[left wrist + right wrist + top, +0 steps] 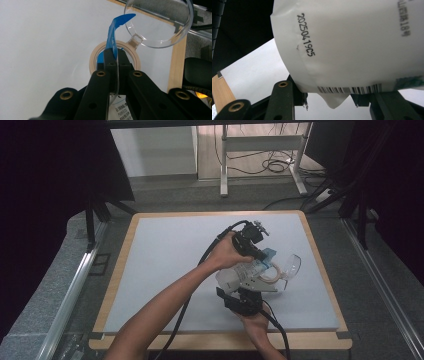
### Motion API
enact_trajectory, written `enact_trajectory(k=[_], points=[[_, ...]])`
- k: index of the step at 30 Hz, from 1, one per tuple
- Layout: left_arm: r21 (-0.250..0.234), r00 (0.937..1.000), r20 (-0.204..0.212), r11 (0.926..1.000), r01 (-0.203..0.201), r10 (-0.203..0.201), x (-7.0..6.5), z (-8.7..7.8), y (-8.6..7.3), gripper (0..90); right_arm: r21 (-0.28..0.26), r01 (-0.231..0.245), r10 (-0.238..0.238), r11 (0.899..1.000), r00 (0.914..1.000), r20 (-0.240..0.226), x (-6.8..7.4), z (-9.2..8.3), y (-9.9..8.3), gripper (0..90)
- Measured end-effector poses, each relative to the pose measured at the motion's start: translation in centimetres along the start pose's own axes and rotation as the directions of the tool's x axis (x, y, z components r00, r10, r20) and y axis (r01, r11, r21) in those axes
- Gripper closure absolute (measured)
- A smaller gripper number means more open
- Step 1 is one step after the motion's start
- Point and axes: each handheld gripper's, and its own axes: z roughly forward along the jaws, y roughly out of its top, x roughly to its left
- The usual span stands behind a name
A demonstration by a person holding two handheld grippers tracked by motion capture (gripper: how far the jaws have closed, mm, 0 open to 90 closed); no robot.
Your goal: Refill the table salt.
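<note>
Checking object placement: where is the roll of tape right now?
In the left gripper view the tape roll lies flat on the white mat, beyond the left gripper, beside the clear glass.

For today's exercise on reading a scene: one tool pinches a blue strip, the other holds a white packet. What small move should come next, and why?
Probably a short, steady pull of the left tool away from the packet. Its jaws are shut on the blue strip, while the right tool grips the white packet at its lower edge, so the packet seems braced. The clear bowl and tape ring lie close ahead, so keep it gentle.
</note>
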Motion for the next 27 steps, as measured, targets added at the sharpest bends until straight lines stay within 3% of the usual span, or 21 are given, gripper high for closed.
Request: enact_trajectory(k=[27], points=[[0.025,0.9997,0.001,0.9994,-0.023,0.023,-0.29,0.32,0.73,90.0,-0.008,-0.005,0.005,1.0,1.0,0.003,-0.1,-0.21,0.29,55.4]])
